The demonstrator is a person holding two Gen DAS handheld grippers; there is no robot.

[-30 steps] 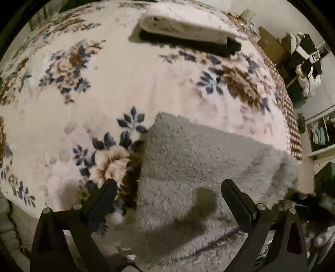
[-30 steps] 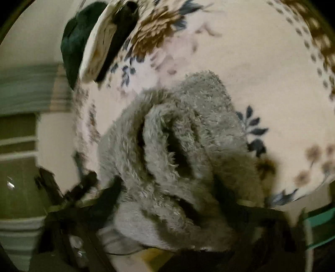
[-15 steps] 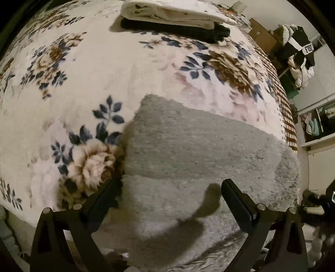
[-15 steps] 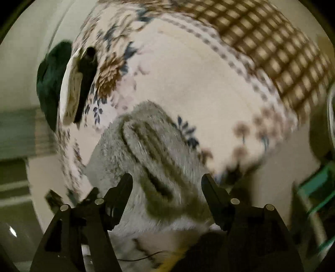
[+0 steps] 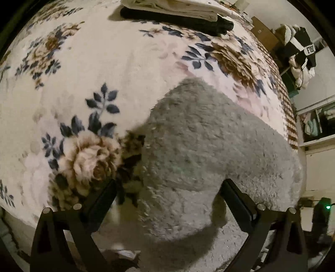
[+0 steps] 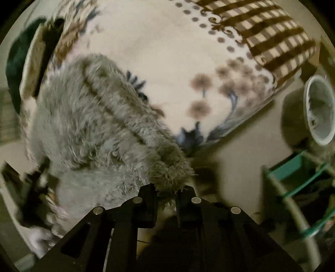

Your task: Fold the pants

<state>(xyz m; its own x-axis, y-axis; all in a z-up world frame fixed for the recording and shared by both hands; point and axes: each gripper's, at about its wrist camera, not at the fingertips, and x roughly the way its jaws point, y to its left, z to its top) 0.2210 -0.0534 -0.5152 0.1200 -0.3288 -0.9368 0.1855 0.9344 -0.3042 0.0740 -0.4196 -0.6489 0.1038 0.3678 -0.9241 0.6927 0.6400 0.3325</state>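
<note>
The fluffy grey pants (image 5: 201, 142) lie folded on the floral blanket (image 5: 88, 62), hanging over the bed's near edge. My left gripper (image 5: 167, 196) is open, its two black fingers spread either side of the pants' near part, not gripping. In the right wrist view the pants (image 6: 100, 117) show stacked layers from the side. My right gripper (image 6: 166, 193) is shut on a fuzzy edge of the pants at the bed's edge.
A stack of folded white and black garments (image 5: 178, 12) lies at the far side of the bed. Clothes hang at the right (image 5: 299, 56). Beside the bed stand a teal frame with glass (image 6: 301, 180) and a white round bin (image 6: 320, 113).
My right gripper has closed from wide open onto the pants' edge and swung right. My left gripper stays open and has shifted left, so the pants sit more to its right.
</note>
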